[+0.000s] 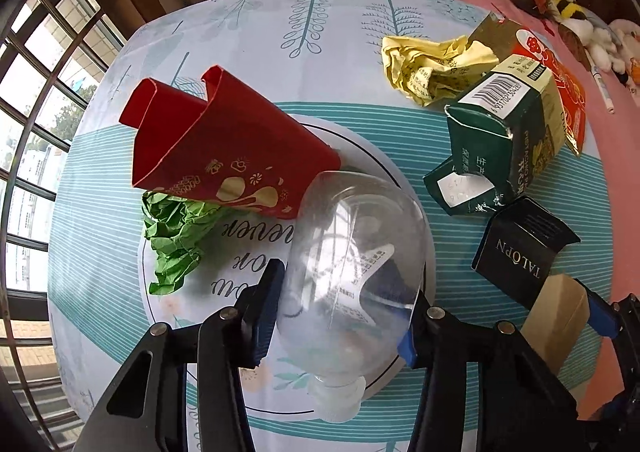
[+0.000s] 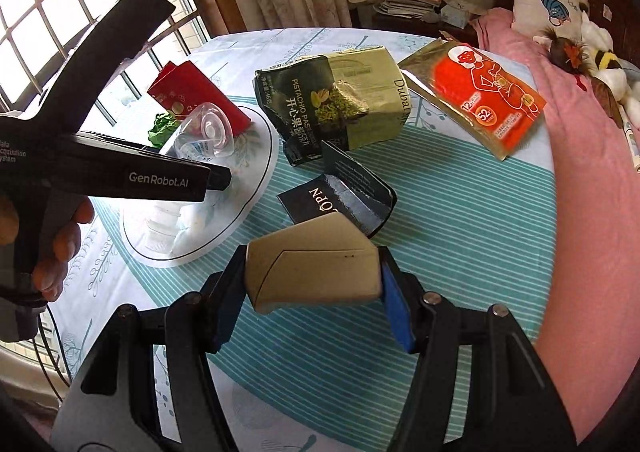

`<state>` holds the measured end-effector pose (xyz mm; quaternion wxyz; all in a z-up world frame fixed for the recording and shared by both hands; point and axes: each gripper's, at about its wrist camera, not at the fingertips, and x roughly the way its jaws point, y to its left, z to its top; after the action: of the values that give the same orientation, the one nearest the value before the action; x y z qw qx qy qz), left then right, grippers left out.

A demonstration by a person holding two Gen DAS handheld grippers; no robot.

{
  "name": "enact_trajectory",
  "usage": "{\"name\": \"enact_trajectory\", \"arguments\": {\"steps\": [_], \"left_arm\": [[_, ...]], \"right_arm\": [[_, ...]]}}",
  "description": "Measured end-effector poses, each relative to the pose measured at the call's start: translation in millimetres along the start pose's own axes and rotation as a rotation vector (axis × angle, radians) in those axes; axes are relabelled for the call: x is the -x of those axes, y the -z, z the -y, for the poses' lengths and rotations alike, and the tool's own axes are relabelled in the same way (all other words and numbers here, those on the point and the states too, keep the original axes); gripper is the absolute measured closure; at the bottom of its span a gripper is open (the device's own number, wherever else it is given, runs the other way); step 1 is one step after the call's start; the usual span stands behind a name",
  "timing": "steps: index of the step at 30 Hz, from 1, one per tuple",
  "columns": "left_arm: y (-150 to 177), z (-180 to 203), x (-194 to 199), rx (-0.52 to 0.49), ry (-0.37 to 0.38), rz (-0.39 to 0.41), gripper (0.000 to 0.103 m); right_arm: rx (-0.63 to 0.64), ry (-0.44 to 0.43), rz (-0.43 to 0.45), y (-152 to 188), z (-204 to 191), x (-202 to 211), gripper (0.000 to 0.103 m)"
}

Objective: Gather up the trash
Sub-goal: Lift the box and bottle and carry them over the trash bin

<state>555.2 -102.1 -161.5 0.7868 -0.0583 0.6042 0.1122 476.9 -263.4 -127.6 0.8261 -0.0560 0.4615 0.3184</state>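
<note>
While both pairs of fingers grip trash, lift straight up, squeezing gently. Left gripper point(image 1: 344, 316) clamped on the clear bottle point(image 1: 352, 264), cap toward the camera, base pointing away; thin walls likely to buckle. Right gripper point(image 2: 310, 284) clamped on the tan box point(image 2: 316, 262). Just beyond: black carton point(image 2: 340, 196), green crumpled paper point(image 1: 176, 240). Farther out on the surface point(image 2: 460, 212): red envelope point(image 1: 224, 148), pistachio box point(image 2: 340, 100), yellow wad point(image 1: 432, 68).

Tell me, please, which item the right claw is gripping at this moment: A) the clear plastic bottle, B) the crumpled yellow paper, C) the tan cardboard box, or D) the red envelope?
C: in the right wrist view the right claw is clamped on the tan cardboard box; the clear plastic bottle sits in the left claw.
</note>
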Motion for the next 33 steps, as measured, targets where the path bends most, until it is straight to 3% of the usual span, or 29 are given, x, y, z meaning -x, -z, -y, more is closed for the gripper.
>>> {"name": "enact_trajectory", "arguments": {"steps": [5,18,25,33], "left_arm": [[13.8,-4.5,20.5,-0.027,0.074,0.033,0.054],[92.8,-29.1,91.1,-0.150,0.127,0.091,0.054],[146.5,-75.3,136.0,-0.202,0.201,0.145,0.054],[228.0,-146.4,180.3,-0.308,0.295,0.192,0.054]], "right_arm": [[-0.007,0.002,-0.002,3.4,-8.3,4.1,0.045],[-0.034,0.050,0.035,24.8,-70.7,48.5,0.045],[-0.054,0.117,0.076,53.3,-141.7,92.8,0.045],[-0.146,0.224,0.157,107.7,-256.1,148.6,0.045]]}}
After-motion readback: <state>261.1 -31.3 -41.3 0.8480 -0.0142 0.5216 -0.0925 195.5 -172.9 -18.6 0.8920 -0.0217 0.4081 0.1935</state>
